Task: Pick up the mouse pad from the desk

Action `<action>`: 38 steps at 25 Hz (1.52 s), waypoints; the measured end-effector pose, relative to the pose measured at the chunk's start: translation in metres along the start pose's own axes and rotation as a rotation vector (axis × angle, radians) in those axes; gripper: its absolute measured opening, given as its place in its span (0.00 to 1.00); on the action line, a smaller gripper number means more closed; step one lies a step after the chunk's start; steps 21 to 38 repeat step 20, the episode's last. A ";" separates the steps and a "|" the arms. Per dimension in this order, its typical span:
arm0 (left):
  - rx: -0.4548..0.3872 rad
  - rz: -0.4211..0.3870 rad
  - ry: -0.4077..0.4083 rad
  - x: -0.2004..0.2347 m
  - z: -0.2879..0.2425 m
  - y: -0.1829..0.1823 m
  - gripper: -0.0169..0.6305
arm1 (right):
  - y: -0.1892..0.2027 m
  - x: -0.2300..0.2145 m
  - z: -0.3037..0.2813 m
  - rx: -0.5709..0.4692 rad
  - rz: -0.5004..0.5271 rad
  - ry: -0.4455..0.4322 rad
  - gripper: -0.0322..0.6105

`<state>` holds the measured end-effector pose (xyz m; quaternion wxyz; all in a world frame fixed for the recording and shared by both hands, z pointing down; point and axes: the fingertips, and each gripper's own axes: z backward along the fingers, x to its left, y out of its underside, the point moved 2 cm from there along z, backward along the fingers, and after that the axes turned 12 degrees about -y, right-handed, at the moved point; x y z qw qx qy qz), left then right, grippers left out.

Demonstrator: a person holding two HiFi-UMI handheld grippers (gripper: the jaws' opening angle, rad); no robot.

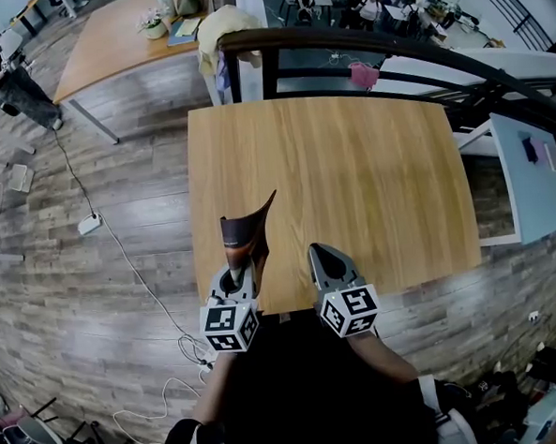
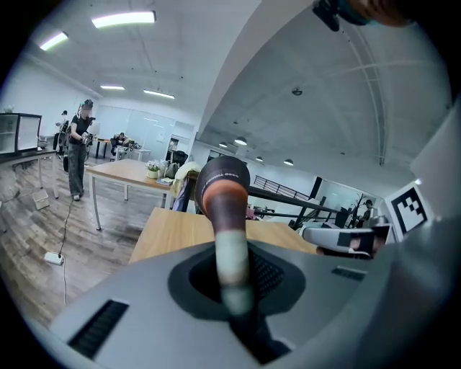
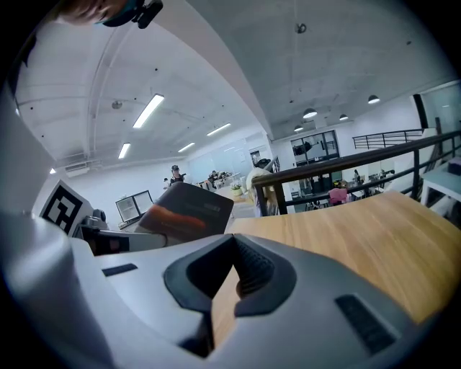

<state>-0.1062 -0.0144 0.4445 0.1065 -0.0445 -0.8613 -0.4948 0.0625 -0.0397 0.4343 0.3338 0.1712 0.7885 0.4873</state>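
Observation:
The mouse pad (image 1: 246, 230) is dark with an orange-brown band. It hangs bent above the near left part of the wooden desk (image 1: 349, 156), and my left gripper (image 1: 240, 266) is shut on its lower edge. In the left gripper view the mouse pad (image 2: 223, 194) rises edge-on from between the jaws of the left gripper (image 2: 234, 288). My right gripper (image 1: 319, 254) hovers beside it over the desk's near edge, shut with nothing in it. The right gripper view shows the shut right gripper (image 3: 234, 277) with the mouse pad (image 3: 187, 212) off to its left, apart from it.
A black railing (image 1: 390, 50) runs behind the desk. A chair draped with cloth (image 1: 224, 27) stands at the far edge. A second wooden table (image 1: 116, 38) is at the upper left, a white desk (image 1: 533, 173) at the right. Cables (image 1: 120, 245) trail over the floor at the left.

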 end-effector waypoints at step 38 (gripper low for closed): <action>-0.001 0.013 -0.002 -0.001 -0.014 -0.005 0.09 | -0.015 -0.009 -0.010 -0.019 0.019 -0.022 0.10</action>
